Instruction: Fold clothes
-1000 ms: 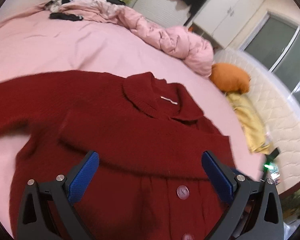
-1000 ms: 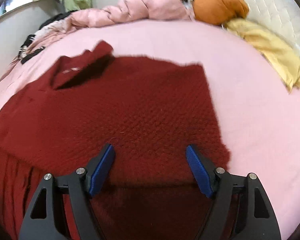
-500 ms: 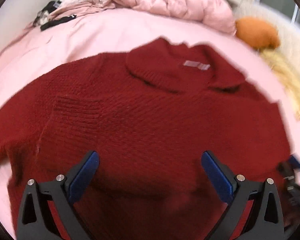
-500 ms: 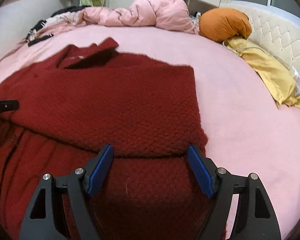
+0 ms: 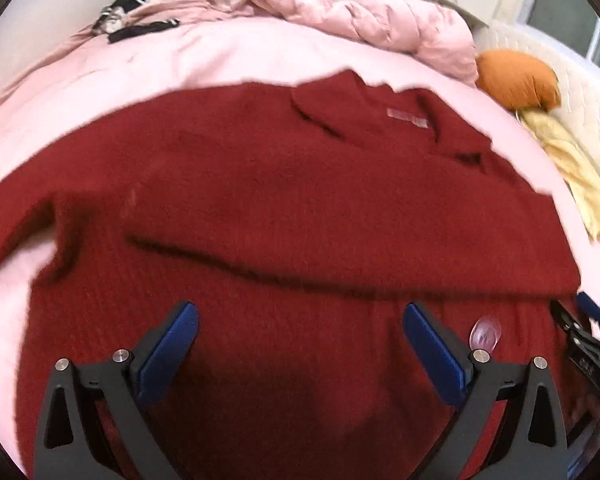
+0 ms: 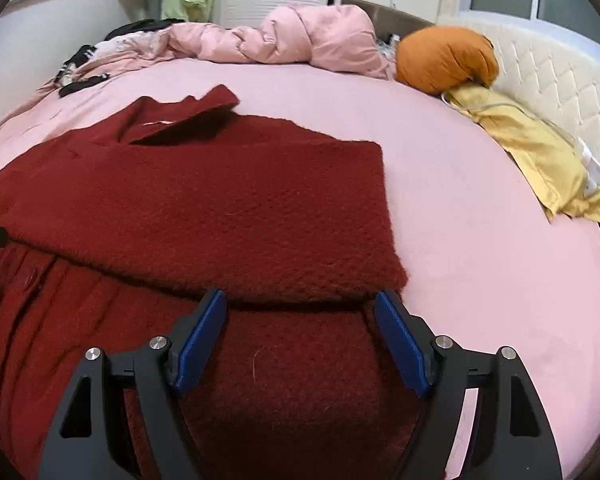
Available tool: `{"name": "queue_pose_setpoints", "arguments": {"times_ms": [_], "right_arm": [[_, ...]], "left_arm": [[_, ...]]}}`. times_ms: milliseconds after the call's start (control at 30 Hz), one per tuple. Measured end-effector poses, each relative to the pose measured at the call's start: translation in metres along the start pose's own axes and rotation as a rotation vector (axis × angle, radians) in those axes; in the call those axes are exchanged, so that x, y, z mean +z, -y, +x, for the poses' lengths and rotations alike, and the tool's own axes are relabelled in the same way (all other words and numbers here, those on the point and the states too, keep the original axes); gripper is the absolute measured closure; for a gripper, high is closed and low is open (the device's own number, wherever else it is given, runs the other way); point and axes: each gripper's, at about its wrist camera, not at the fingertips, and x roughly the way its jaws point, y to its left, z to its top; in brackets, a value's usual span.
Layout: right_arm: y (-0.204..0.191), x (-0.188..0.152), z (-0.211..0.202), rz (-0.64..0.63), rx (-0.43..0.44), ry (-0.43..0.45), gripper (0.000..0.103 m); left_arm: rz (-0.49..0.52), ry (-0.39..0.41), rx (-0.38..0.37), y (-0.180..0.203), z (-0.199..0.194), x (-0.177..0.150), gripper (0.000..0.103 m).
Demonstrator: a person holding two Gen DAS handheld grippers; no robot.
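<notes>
A dark red knitted cardigan [image 5: 300, 208] lies flat on the pink bed, collar at the far side, one sleeve folded across its chest. It also shows in the right wrist view [image 6: 228, 216]. A clear button [image 5: 486, 332] sits on its front near my left gripper. My left gripper [image 5: 300, 344] is open and empty, just above the cardigan's lower front. My right gripper [image 6: 300, 332] is open and empty, over the lower right part, at the folded sleeve's edge. The right gripper's tip shows at the far right of the left wrist view [image 5: 588, 344].
The pink bed sheet [image 6: 460, 208] extends to the right of the cardigan. A crumpled pink duvet [image 6: 292, 36], an orange cushion [image 6: 446, 58] and a yellow cloth [image 6: 532, 148] lie at the far side by a white padded headboard [image 6: 560, 76]. Dark clothes [image 5: 140, 28] lie far left.
Both grippers have pulled back towards the cardigan's hem. The left view has swung so the cardigan is centred. Both grippers stay open.
</notes>
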Motion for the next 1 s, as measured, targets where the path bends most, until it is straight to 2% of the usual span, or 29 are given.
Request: {"name": "queue_pose_setpoints", "arguments": {"times_ms": [33, 67, 100, 1000], "right_arm": [[-0.002, 0.0, 0.002, -0.006, -0.002, -0.009, 0.005], [-0.003, -0.001, 0.004, -0.012, -0.005, -0.018, 0.002], [-0.004, 0.0, 0.004, -0.014, -0.005, -0.019, 0.0], [-0.004, 0.001, 0.005, -0.015, -0.002, -0.008, 0.0]], "left_arm": [[0.059, 0.022, 0.027, 0.005, 0.001, -0.006, 0.0], [0.115, 0.044, 0.054, 0.011, 0.003, -0.012, 0.0], [0.119, 0.047, 0.064, 0.012, 0.003, -0.012, 0.0], [0.11, 0.062, 0.059, 0.016, 0.009, -0.009, 0.0]]}}
